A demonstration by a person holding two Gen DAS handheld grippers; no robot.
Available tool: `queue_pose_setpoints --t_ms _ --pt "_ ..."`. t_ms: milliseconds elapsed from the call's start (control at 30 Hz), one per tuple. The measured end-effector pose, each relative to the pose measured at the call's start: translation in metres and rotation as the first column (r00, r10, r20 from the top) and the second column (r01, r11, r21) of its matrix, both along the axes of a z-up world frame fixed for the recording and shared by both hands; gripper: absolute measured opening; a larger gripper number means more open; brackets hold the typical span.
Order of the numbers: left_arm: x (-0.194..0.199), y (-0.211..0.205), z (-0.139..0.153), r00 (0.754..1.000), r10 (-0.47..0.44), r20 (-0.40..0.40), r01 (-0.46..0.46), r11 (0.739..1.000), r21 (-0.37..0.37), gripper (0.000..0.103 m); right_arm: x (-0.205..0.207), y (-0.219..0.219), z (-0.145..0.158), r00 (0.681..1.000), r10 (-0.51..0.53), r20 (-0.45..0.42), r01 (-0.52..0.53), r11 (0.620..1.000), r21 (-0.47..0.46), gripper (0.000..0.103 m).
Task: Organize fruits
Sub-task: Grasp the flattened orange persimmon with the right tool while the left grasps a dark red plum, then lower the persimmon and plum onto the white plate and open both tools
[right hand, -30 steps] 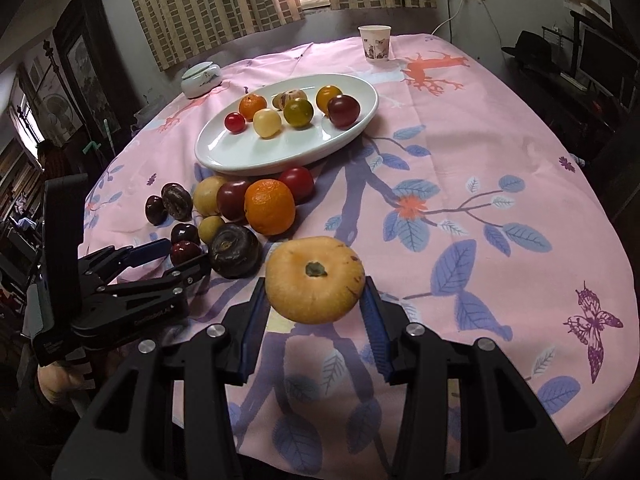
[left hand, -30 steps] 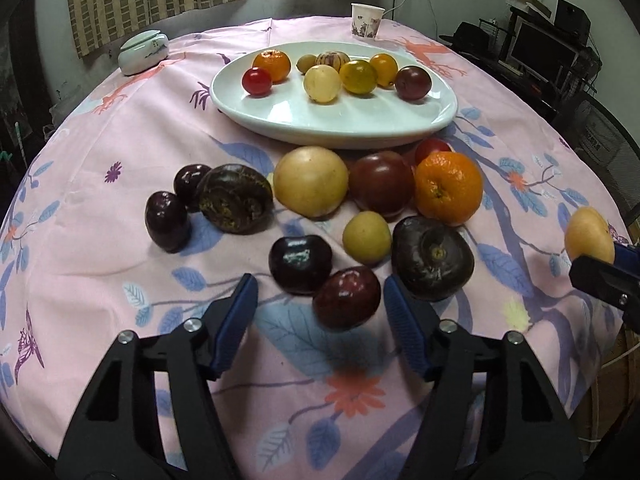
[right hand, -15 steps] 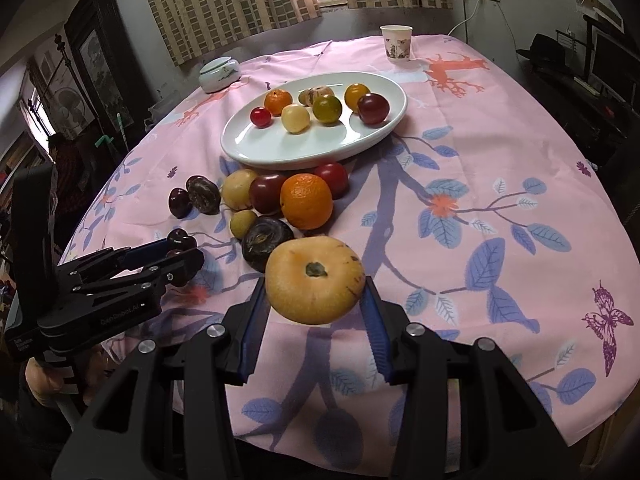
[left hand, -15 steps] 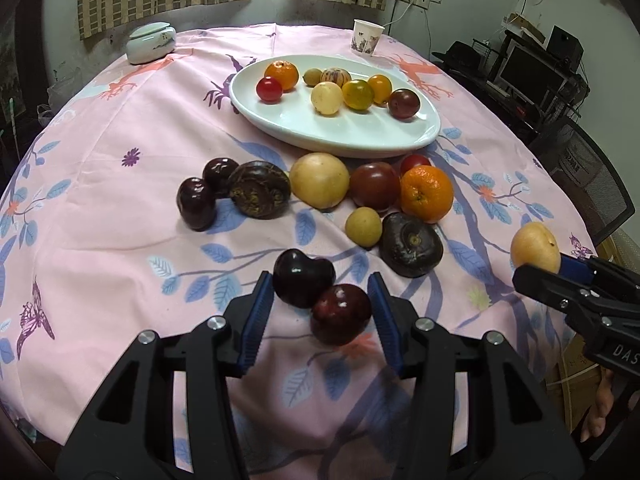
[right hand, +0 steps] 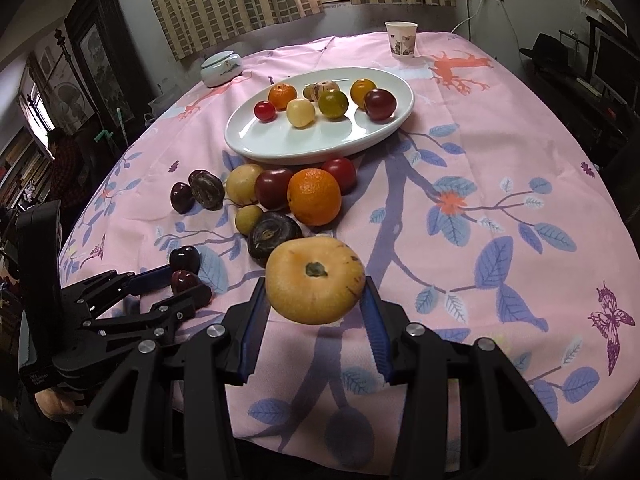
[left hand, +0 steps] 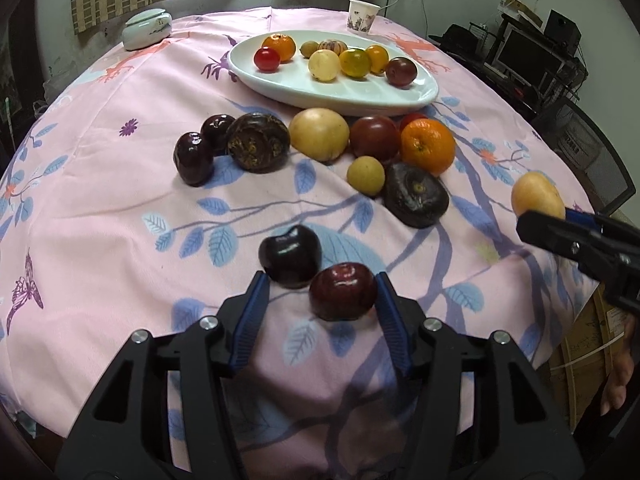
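My left gripper (left hand: 321, 280) is low over the pink cloth near the front edge, its jaws opening. Between its fingers lie a red plum (left hand: 343, 291) by the right pad and a dark cherry-like fruit (left hand: 290, 256) by the left fingertip, both resting on the cloth. My right gripper (right hand: 313, 284) is shut on a yellow-orange round fruit (right hand: 316, 280), held above the table, stem end facing the camera. A white oval plate (left hand: 332, 92) with several small fruits sits further back. Loose fruits, among them an orange (left hand: 428, 146), cluster in front of it.
A paper cup (left hand: 362, 16) and a white lidded jar (left hand: 146, 28) stand at the table's far side. The right gripper (left hand: 544, 216) with its yellow fruit (left hand: 536, 196) hangs over the table's right edge. A mesh chair (left hand: 592, 152) and a desk with monitors lie beyond.
The left gripper has drawn back toward the front edge, and the red plum and dark fruit came along between its fingers, away from the cluster. Its jaws narrowed, then widened. The right gripper stayed put.
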State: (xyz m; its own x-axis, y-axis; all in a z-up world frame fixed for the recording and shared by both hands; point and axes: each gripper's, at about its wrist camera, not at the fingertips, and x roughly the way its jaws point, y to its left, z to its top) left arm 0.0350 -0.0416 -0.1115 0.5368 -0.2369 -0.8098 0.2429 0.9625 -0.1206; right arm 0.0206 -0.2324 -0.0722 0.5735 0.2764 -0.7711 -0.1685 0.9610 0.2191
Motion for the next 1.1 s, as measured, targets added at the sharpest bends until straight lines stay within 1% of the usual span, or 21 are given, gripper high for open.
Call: queue_pose_setpoints --t_ms 33,67,100,133,200,333,500,633,900,1100 --pt "-0.002 0.000 0.000 1.000 0.000 0.004 0.000 1.000 0.003 0.052 0.001 0.000 -0.001 1.000 0.000 -0.002 0.000 1.000 0.002 0.046" --pt "-0.003 -0.001 0.000 1.000 -0.002 0.006 0.002 1.000 -0.003 0.042 0.002 0.000 -0.002 1.000 0.000 -0.005 0.000 1.000 0.003 0.046" --pt "-0.003 -0.002 0.001 1.000 -0.008 0.007 0.008 1.000 -0.011 0.036 0.003 0.000 -0.002 1.000 0.003 -0.007 -0.003 1.000 0.005 0.046" --pt "-0.004 -0.002 0.003 1.000 -0.011 0.009 0.011 1.000 -0.013 0.033 0.003 0.000 -0.003 1.000 0.005 -0.010 -0.005 1.000 0.007 0.046" --pt "-0.006 -0.005 0.004 1.000 -0.011 0.014 0.011 1.000 -0.001 0.033 0.003 0.000 -0.003 1.000 0.009 -0.011 -0.009 1.000 0.005 0.046" --pt "-0.007 -0.004 0.007 1.000 -0.007 0.012 0.007 1.000 -0.012 0.032 0.002 -0.002 -0.003 1.000 0.002 -0.007 -0.002 1.000 0.014 0.046" --pt "-0.013 0.000 0.027 0.998 -0.013 0.066 0.015 1.000 -0.023 0.032 0.002 -0.005 -0.003 1.000 -0.003 -0.006 0.003 1.000 0.019 0.046" --pt "-0.010 0.004 0.039 0.997 -0.011 0.082 0.014 0.999 -0.038 0.032 0.001 -0.007 -0.002 1.000 -0.002 -0.002 0.002 1.000 0.027 0.046" --pt "0.015 0.009 0.052 0.995 0.009 0.103 -0.003 0.998 -0.055 0.032 0.010 -0.011 0.007 0.999 -0.006 0.042 0.005 1.000 0.026 0.046" --pt "0.046 0.008 0.055 0.996 0.006 0.091 0.000 0.998 -0.063 0.032 0.035 -0.011 0.015 0.999 -0.004 0.051 0.003 1.000 0.007 0.046"
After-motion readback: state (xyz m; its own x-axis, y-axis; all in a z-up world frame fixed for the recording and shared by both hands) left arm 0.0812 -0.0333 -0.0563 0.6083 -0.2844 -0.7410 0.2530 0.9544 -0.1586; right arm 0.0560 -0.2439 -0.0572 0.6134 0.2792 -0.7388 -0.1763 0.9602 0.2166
